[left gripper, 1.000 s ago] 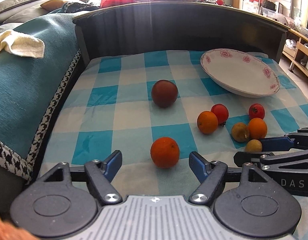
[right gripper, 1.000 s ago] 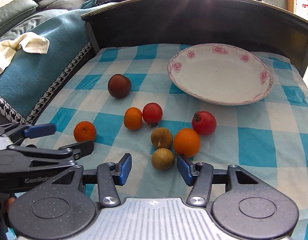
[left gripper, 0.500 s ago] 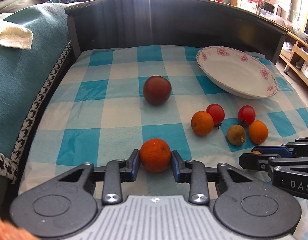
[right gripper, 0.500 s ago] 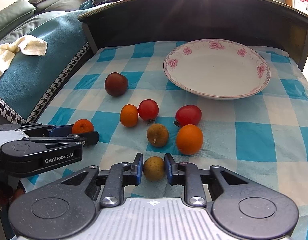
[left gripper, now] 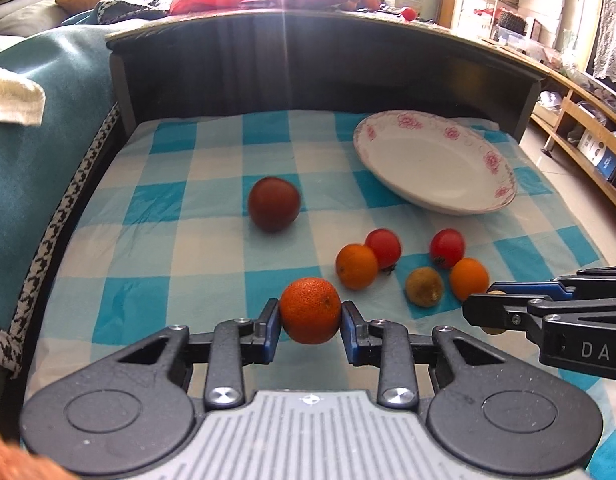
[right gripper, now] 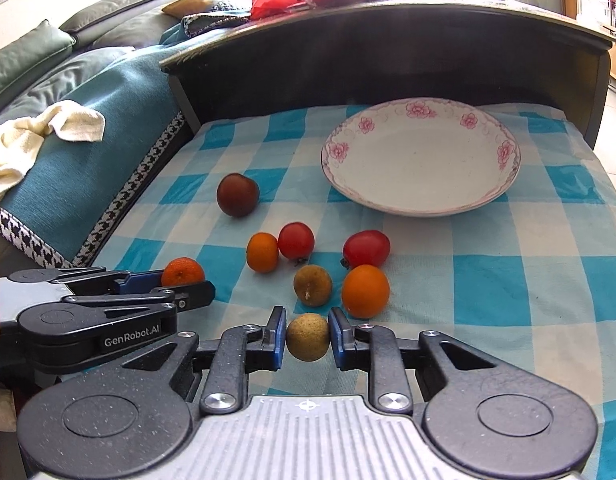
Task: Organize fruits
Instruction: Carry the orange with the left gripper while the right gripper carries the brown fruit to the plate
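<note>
My left gripper is shut on a rough-skinned orange, its blue pads pressing both sides. My right gripper is shut on a small brownish-yellow fruit, held just above the checked cloth. Beyond them on the cloth lie a dark red plum, a small orange, two red tomatoes, another brownish fruit and a larger orange. A white plate with pink flowers sits empty at the back right.
A dark curved headboard walls the back of the blue-and-white checked cloth. A teal blanket with a cream towel lies along the left edge. Wooden shelves stand to the right.
Both grippers were open around their fruits a second ago and have closed on them. The right one has since risen slightly with its brownish fruit.
</note>
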Motion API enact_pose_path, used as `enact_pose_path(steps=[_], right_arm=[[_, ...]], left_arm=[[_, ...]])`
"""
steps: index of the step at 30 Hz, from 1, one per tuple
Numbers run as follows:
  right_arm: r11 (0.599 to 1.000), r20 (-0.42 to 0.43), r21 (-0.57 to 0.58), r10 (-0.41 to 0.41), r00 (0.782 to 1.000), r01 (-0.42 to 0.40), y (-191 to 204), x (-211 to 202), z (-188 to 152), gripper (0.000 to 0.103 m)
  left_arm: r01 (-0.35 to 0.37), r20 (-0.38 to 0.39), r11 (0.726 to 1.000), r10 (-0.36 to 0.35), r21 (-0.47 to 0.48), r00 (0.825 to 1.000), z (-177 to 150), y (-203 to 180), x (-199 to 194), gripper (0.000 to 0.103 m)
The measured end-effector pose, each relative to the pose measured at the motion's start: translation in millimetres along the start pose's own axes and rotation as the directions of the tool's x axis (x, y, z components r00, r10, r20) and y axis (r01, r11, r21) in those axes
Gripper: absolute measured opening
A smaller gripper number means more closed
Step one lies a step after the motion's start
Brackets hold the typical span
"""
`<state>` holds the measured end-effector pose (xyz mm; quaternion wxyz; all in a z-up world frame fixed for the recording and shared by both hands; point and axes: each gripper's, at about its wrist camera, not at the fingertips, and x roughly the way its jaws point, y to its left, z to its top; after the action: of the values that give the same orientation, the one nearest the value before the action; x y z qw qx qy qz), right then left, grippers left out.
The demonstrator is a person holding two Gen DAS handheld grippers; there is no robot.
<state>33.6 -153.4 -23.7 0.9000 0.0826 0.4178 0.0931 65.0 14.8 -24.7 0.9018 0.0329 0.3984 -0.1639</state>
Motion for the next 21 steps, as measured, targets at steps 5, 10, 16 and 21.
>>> enact_pose_path(steps=[5,10,16,21], right_arm=[[1.0,0.041,0.013,-0.024,0.999,0.023,-7.0,-11.3,12.2,0.018],[0.998,0.088,0.02,-0.059,0.994,0.057,-15.5,-22.0,32.5,0.018],[0.995,0.124,0.026,-0.097,0.988,0.094,-35.2,-21.5,58.6,0.018],[0.992,0.135,0.037,-0.125,0.983,0.121,-55.3,-14.0,72.5,0.018]], left_arm=[[0.028,0.012,1.0,-0.028,0.009,1.0,14.3,-11.9,0.8,0.041],[0.048,0.033,0.998,-0.05,0.049,0.998,35.5,-29.2,4.1,0.041],[0.06,0.04,0.995,-0.064,0.08,0.997,61.4,-46.0,18.0,0.041],[0.06,0.043,0.992,-0.065,0.115,0.997,78.1,-58.8,33.3,0.041]])
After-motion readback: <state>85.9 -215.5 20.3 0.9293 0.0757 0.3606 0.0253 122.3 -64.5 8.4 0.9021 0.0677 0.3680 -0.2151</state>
